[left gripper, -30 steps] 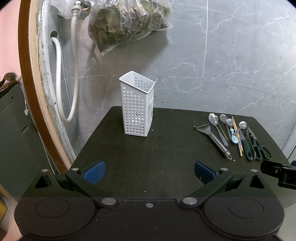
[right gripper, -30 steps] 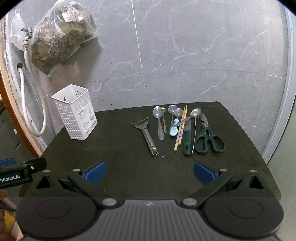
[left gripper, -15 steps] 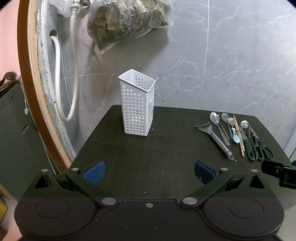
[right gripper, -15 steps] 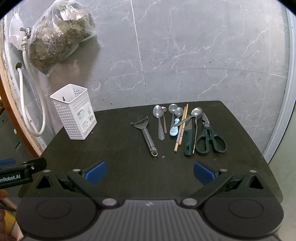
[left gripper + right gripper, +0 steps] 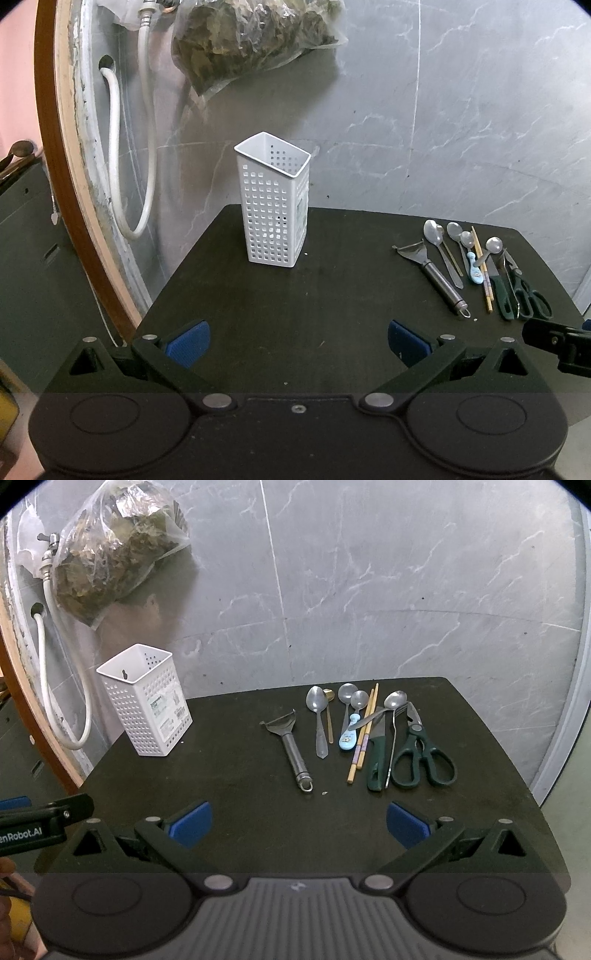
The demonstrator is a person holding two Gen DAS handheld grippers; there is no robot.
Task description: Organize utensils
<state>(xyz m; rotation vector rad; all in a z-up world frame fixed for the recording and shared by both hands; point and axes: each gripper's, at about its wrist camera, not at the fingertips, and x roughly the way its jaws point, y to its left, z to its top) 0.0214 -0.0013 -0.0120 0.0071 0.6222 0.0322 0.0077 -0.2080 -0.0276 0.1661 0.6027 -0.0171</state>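
Holder: the white perforated caddy (image 5: 146,701) stands upright at centre left of the right wrist view, on the dark table (image 5: 236,786); through its open top and holes nothing shows inside it.
Peeler: the steel peeler (image 5: 290,744) lies just left of centre, apart from the others, its ring end toward the camera.
Spoons: a large spoon (image 5: 318,716) and a thin gold-coloured one (image 5: 328,716) lie side by side right of the peeler; two more spoons and a blue-handled spoon (image 5: 349,734) follow.
Chopsticks: the wooden pair (image 5: 364,734) lies slanted at centre right, crossed by another spoon's handle.
Knife and fork: the green-handled knife (image 5: 376,760) and a fork lie touching, right of the chopsticks.
Scissors: the green scissors (image 5: 421,753) are rightmost.
Left gripper (image 5: 297,339): fingers spread wide, holding nothing, low in its own view, facing the caddy.
Right gripper (image 5: 299,818): fingers spread wide, holding nothing, low before the utensil row.
Progress: nothing looks sorted yet; every utensil is left to move, presumably into the caddy.
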